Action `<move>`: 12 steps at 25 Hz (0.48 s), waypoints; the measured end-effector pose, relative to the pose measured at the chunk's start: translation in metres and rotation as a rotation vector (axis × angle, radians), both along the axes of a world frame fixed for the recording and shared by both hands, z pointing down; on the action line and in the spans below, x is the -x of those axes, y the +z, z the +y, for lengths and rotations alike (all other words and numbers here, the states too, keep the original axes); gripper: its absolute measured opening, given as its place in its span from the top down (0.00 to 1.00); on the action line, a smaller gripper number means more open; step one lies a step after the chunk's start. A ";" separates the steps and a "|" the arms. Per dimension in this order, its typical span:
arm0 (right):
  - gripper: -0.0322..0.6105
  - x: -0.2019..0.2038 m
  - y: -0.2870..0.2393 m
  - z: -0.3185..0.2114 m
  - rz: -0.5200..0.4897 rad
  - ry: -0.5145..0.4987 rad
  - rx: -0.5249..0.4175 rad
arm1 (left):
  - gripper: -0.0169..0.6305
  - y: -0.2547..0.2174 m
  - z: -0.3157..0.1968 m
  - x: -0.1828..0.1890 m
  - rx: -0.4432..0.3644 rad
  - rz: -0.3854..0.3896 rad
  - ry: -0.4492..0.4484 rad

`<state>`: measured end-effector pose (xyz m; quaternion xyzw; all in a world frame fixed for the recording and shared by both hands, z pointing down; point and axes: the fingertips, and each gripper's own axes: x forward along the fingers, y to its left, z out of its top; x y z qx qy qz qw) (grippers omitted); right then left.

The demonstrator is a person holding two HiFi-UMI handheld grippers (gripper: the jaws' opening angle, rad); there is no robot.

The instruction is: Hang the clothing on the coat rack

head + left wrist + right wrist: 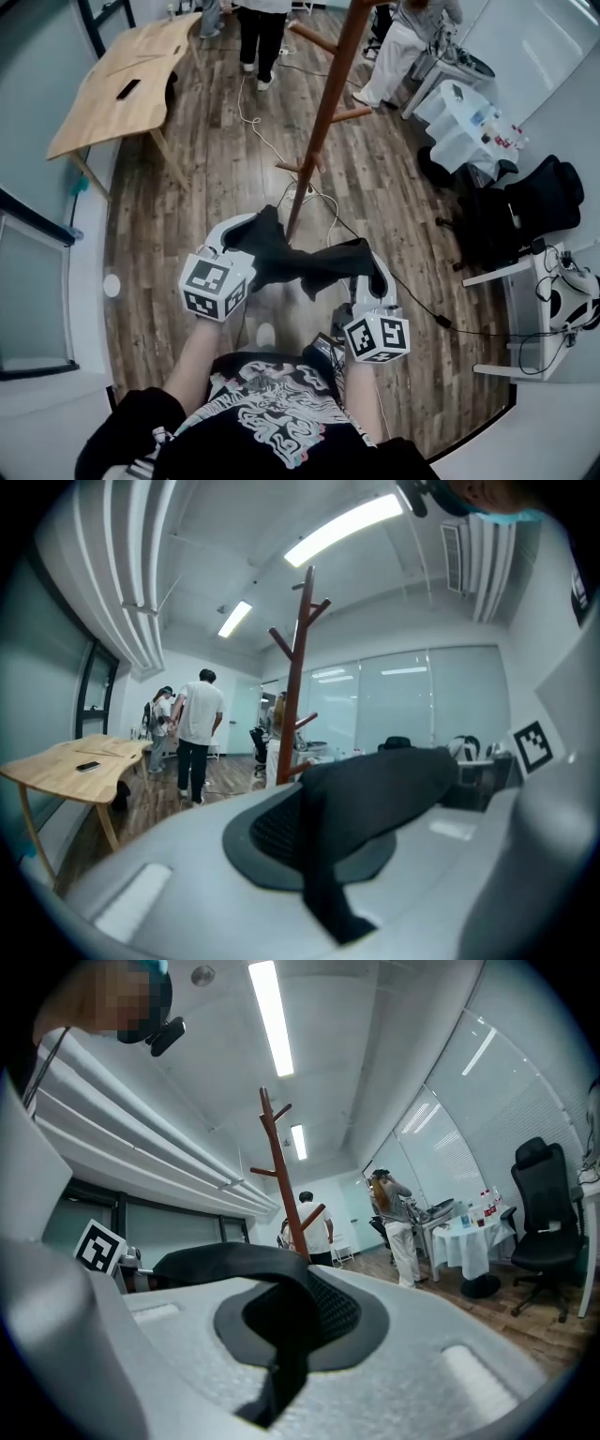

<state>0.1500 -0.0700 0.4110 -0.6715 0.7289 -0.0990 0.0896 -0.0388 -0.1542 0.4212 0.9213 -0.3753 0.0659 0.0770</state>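
Both the left gripper (247,236) and right gripper (373,277) have jaws pinching the black garment (305,261), which stretches crosswise between them, with the coat rack (329,112) straight ahead.

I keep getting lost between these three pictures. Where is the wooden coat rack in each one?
Head view: the coat rack slants from the top centre down to the middle, seen from above.
Left gripper view: it stands upright, just left of centre.
Right gripper view: it stands upright, left of centre.
Shared landmark: the person in a white top stands beyond the rack in all three views.
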 end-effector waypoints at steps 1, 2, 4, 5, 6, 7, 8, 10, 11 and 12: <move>0.94 -0.001 -0.003 -0.002 0.001 0.005 -0.005 | 0.97 -0.003 -0.003 -0.002 -0.005 -0.004 0.008; 0.94 -0.002 -0.005 -0.003 0.002 0.010 -0.008 | 0.97 -0.006 -0.006 -0.003 -0.010 -0.008 0.014; 0.94 -0.001 -0.008 -0.004 -0.001 0.016 -0.010 | 0.97 -0.010 -0.007 -0.003 -0.018 -0.014 0.023; 0.94 0.000 -0.008 -0.005 -0.002 0.018 -0.012 | 0.97 -0.012 -0.008 -0.003 -0.021 -0.013 0.026; 0.94 0.001 -0.009 -0.005 -0.004 0.020 -0.014 | 0.97 -0.013 -0.009 -0.002 -0.022 -0.011 0.028; 0.94 0.002 -0.009 -0.005 -0.005 0.023 -0.016 | 0.97 -0.014 -0.009 -0.001 -0.023 -0.008 0.030; 0.94 0.004 -0.009 -0.006 -0.005 0.026 -0.018 | 0.97 -0.014 -0.010 0.000 -0.024 -0.006 0.033; 0.94 0.007 -0.009 -0.007 -0.007 0.030 -0.022 | 0.97 -0.015 -0.011 0.004 -0.026 -0.006 0.036; 0.94 0.009 -0.010 -0.009 -0.006 0.029 -0.023 | 0.97 -0.016 -0.011 0.005 -0.028 -0.007 0.036; 0.94 0.010 -0.011 -0.012 -0.004 0.028 -0.024 | 0.97 -0.018 -0.012 0.006 -0.031 -0.007 0.035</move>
